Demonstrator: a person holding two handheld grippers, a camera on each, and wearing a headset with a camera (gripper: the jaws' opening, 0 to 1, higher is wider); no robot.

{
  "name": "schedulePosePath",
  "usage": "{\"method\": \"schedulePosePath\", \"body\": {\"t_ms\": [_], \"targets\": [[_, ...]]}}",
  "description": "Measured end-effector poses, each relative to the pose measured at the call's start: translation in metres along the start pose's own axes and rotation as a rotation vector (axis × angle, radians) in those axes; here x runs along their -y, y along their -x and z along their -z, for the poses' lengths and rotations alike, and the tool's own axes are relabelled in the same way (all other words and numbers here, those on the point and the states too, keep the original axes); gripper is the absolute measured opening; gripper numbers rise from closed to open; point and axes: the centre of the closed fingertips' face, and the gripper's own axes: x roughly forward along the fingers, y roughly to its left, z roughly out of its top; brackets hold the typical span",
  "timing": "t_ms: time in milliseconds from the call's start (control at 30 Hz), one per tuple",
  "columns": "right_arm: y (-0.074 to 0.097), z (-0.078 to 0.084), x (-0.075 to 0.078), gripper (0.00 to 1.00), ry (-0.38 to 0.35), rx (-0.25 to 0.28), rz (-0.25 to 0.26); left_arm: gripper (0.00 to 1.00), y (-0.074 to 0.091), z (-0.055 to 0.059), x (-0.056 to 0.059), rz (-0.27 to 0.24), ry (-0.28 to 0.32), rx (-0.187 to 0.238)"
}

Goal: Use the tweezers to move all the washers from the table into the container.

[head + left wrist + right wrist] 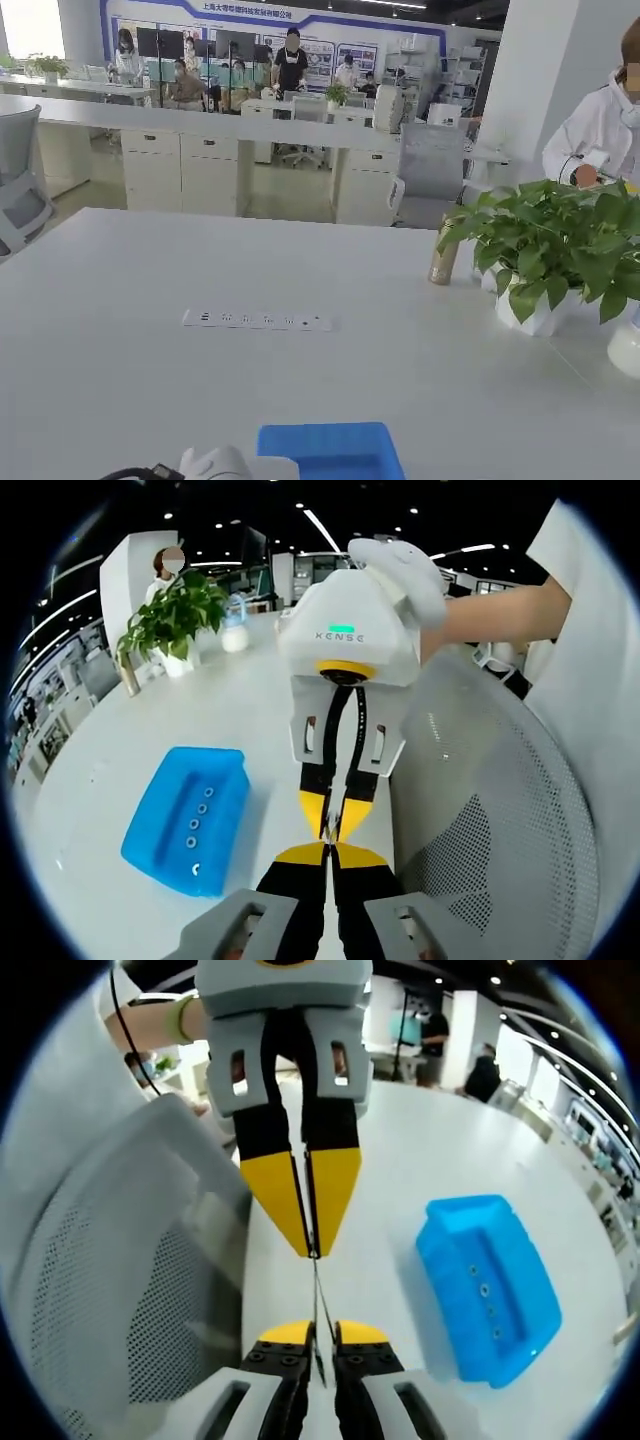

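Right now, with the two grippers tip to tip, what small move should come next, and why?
Probably open the left gripper and draw it back, so the right gripper alone holds the tweezers. Both seem shut on them, tip to tip, beside the blue container, where washers already lie.

The worktop (120, 380) is white, plain and wide. A blue container (330, 452) stands on it at the near edge. Further away, near the middle, a white power strip (258, 320) lies flat, well apart from the container. To the right a white pot (535, 315) with a green leafy plant stands on the surface. Just beside it is a slim tan upright object (443, 262), which I cannot identify. A white rounded thing (625, 345) is at the right edge.
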Motion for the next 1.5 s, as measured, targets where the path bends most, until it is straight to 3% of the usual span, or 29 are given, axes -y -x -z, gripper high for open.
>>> {"method": "schedulePosePath", "body": {"t_ms": [467,833,1233,1400,1500], "targets": [[-0.013,0.004,0.000,0.07,-0.090,0.022,0.020,0.00,-0.006,0.028,0.002,0.001,0.027,-0.083],[-0.017,0.008,0.001,0.09,-0.156,0.051,0.045,0.00,-0.013,0.040,-0.001,0.012,0.040,-0.133],[-0.022,0.008,0.002,0.14,-0.271,0.125,0.077,0.00,-0.015,0.046,0.000,0.019,0.072,-0.163],[-0.020,0.002,0.005,0.19,-0.470,0.239,0.088,0.00,-0.017,0.050,-0.001,0.021,0.083,-0.204],[-0.008,0.002,0.008,0.21,-0.594,0.304,0.118,0.00,-0.017,0.053,-0.001,0.020,0.073,-0.224]]}}
